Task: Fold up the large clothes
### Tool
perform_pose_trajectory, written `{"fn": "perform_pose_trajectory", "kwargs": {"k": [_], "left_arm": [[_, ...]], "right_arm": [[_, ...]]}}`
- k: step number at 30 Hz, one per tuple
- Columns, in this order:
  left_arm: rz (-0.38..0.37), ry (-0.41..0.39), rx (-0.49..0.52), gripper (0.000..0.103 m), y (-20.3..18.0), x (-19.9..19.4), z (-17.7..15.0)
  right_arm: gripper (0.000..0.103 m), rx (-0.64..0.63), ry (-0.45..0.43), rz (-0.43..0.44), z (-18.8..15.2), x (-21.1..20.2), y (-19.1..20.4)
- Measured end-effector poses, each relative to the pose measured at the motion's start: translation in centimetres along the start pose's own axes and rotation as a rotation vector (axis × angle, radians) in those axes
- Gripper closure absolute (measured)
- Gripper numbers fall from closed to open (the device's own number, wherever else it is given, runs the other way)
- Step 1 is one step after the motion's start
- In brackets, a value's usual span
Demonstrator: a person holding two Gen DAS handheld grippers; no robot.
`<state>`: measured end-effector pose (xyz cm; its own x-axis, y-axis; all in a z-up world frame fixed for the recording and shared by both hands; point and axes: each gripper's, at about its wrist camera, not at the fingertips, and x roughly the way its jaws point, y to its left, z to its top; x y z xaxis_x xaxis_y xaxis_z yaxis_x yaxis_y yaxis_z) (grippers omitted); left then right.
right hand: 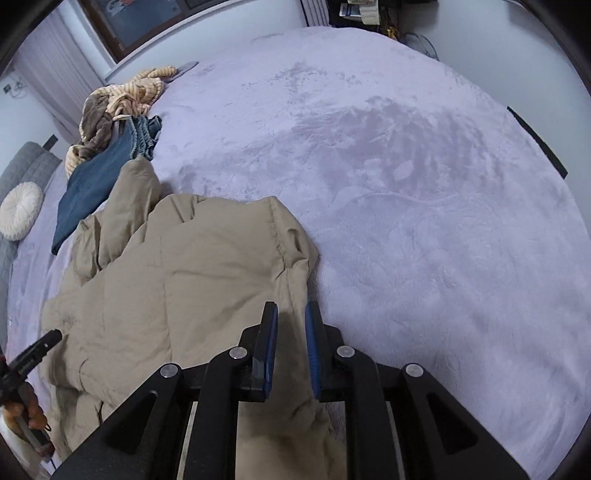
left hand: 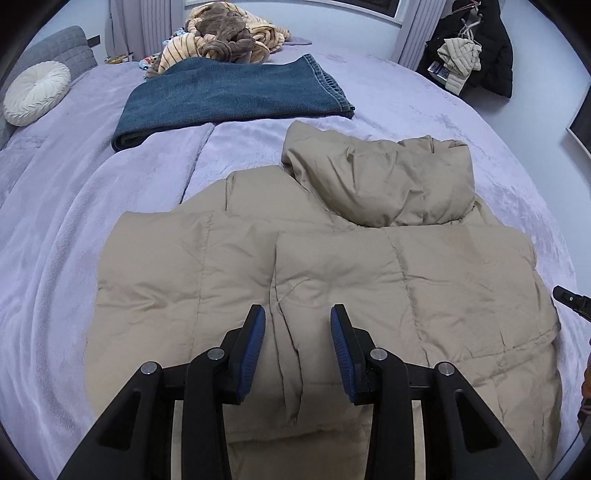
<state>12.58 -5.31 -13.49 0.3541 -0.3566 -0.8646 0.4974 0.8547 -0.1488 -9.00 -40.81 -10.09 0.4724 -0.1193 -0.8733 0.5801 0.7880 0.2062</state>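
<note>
Left hand-held gripper (left hand: pixel 297 314) over jacket (left hand: pixel 332 258)

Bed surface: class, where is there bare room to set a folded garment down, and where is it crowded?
Free: the wide lavender blanket to the right of the beige puffer jacket, and a strip between the jacket and the round white cushion. Crowded: the far side, with the folded jeans and the striped clothes pile.

We are looking at a beige quilted puffer jacket (left hand: pixel 332 280) lying flat on the lilac plush bedspread (left hand: pixel 461 122), its hood pointing toward twelve o'clock. Beyond it, at eleven o'clock, a folded blue denim garment (left hand: pixel 229 99) is lying, with a striped tan heap of clothes (left hand: pixel 229 37) behind that. At ten o'clock, a round white cushion (left hand: pixel 35 92) is resting.
</note>
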Motion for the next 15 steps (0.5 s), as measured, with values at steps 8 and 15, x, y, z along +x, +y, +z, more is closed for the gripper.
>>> {"fn": "perform_pose_trajectory", "kwargs": {"k": [8, 15], "left_arm": [[0.038, 0.063, -0.008, 0.063, 0.0, 2.6, -3.2], [0.081, 0.078, 0.0, 0.061, -0.3, 2.5, -3.2]], "right_arm": [[0.091, -0.045, 0.093, -0.003, -3.7, 2.2, 0.8], [0.091, -0.062, 0.114, -0.011, -3.8, 2.5, 0.6]]}}
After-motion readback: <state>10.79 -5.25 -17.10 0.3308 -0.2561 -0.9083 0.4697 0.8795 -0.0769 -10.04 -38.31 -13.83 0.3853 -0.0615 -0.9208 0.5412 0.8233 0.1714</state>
